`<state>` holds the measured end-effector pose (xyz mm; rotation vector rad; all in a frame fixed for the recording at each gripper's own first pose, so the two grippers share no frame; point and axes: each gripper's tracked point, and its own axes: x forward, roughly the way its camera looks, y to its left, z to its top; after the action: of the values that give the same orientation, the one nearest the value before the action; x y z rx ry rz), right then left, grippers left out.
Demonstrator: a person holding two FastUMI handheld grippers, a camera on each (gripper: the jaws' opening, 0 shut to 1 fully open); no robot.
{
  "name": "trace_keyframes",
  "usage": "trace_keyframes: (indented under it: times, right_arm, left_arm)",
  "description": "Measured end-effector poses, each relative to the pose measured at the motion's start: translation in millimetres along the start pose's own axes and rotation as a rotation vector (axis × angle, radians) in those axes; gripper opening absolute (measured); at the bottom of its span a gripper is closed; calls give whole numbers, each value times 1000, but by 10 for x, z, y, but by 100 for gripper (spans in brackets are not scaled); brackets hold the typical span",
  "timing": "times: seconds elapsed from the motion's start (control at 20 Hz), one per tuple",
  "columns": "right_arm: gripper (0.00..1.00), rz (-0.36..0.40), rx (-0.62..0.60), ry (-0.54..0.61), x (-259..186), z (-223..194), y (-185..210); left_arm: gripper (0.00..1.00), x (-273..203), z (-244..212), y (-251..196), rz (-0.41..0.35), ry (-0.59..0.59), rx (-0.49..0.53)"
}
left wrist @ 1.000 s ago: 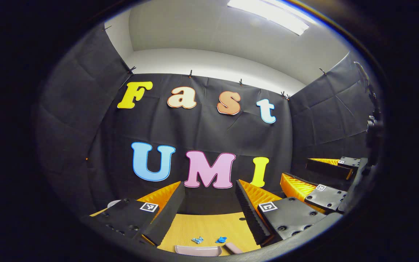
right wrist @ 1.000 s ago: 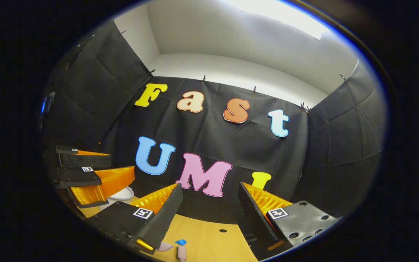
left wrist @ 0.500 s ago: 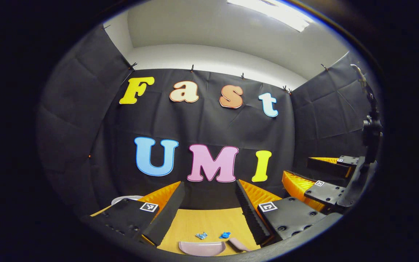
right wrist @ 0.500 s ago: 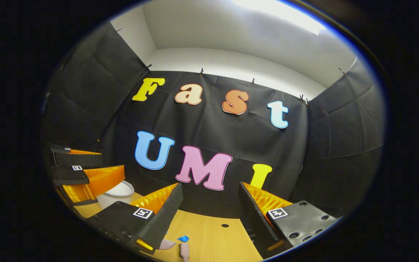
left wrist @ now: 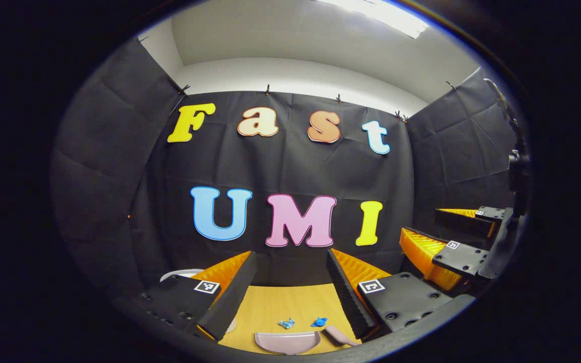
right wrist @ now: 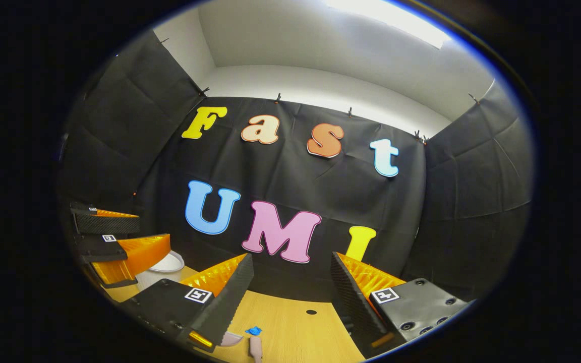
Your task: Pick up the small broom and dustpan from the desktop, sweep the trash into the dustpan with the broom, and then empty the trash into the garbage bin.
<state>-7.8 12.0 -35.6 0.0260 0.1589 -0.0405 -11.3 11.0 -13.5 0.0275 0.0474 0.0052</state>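
At six o'clock in the left gripper view, a pale pink plastic dustpan lies on the light wooden desktop, the pink broom handle just beside it at four o'clock. Both the left gripper and the right gripper hang wide open, holding nothing. Beyond, two crumpled blue paper scraps sit loose; a careless descent could scatter them. Farther off at nine o'clock stands the white round garbage bin.
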Motion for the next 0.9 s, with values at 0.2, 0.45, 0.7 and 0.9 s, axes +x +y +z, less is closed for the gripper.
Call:
trace_keyframes:
  times: [0.2, 0.45, 0.7, 0.9]
  right_arm:
    - [96, 3, 1, 4, 14, -6, 19]
    - [96, 6, -5, 9, 3, -21, 45]
    - [96, 2, -3, 11, 40, -17, 62]
    - [97, 7, -6, 21, 75, -64, 103]
  left_arm:
    - [82, 12, 2, -14, -2, -5, 26]
    - [82, 4, -26, -47, -14, 10, 29]
    - [82, 30, -49, -5, -16, 26, 10]
    - [82, 68, -99, 7, -22, 41, 13]
